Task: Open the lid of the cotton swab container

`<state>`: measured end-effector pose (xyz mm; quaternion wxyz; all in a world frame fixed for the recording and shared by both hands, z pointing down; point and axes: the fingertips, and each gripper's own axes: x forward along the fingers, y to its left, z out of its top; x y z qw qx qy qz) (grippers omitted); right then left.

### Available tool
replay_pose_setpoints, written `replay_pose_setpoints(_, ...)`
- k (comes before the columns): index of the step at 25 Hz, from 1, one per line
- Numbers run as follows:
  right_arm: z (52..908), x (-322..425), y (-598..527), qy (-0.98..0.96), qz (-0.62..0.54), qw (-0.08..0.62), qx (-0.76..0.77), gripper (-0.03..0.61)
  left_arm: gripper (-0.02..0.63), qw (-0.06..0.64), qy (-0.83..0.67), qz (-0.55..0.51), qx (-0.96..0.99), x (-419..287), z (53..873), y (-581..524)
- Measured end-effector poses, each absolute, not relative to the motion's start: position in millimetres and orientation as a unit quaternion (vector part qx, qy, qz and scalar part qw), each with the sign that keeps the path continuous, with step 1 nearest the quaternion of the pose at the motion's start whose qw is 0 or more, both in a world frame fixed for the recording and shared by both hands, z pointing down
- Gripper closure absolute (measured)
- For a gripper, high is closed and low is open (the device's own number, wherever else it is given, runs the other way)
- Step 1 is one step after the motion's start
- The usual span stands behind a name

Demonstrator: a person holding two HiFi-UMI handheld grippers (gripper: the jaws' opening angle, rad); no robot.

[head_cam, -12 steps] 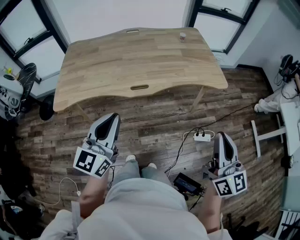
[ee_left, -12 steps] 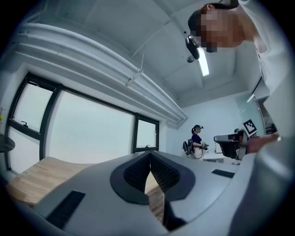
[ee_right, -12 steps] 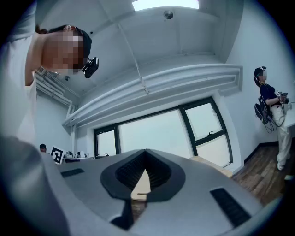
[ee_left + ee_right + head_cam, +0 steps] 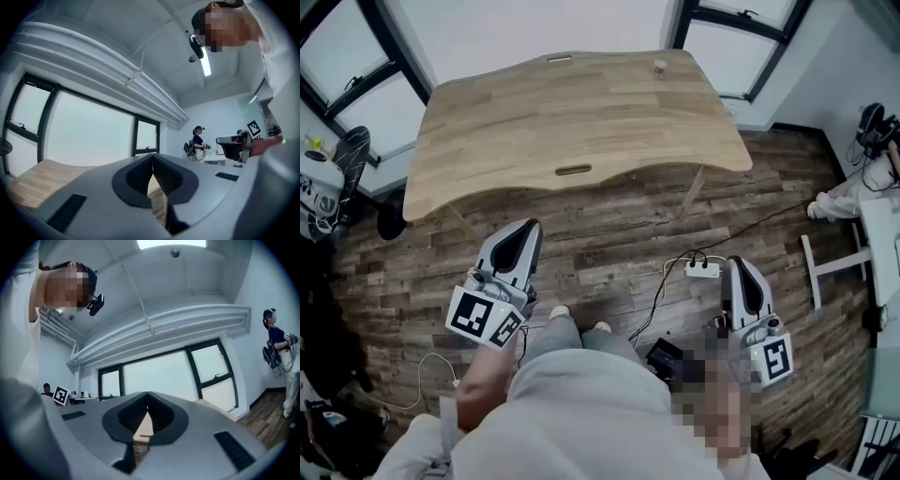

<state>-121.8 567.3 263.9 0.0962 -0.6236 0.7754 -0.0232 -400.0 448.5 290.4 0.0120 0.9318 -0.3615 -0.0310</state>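
Far back on the wooden desk (image 4: 572,117), near its right corner | cotton swab container (image 4: 659,67) is found, too small for its lid to be made out | left gripper (image 4: 521,240) and right gripper (image 4: 742,274) are held closed tight, nothing between the jaws, well short of the desk | container lies ahead, between both, neither judged clearly nearer

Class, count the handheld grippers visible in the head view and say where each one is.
2. The left gripper is at lower left, the right gripper at lower right, both over the floor.
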Motion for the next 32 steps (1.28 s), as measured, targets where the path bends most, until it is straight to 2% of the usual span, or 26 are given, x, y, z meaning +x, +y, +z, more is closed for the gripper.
replay_pose_setpoints(15, 272.9, -105.3, 553.7, 0.773, -0.041, 0.109, -0.623, 0.558, 0.600, 0.017, -0.352, -0.029, 0.935, -376.1, 293.9, 433.1)
replay_pose_setpoints(32, 275.9, -90.9, 486.2, 0.769, -0.056, 0.101, -0.629, 0.557, 0.600, 0.032, -0.316, -0.037, 0.947, -331.0, 294.9, 352.4)
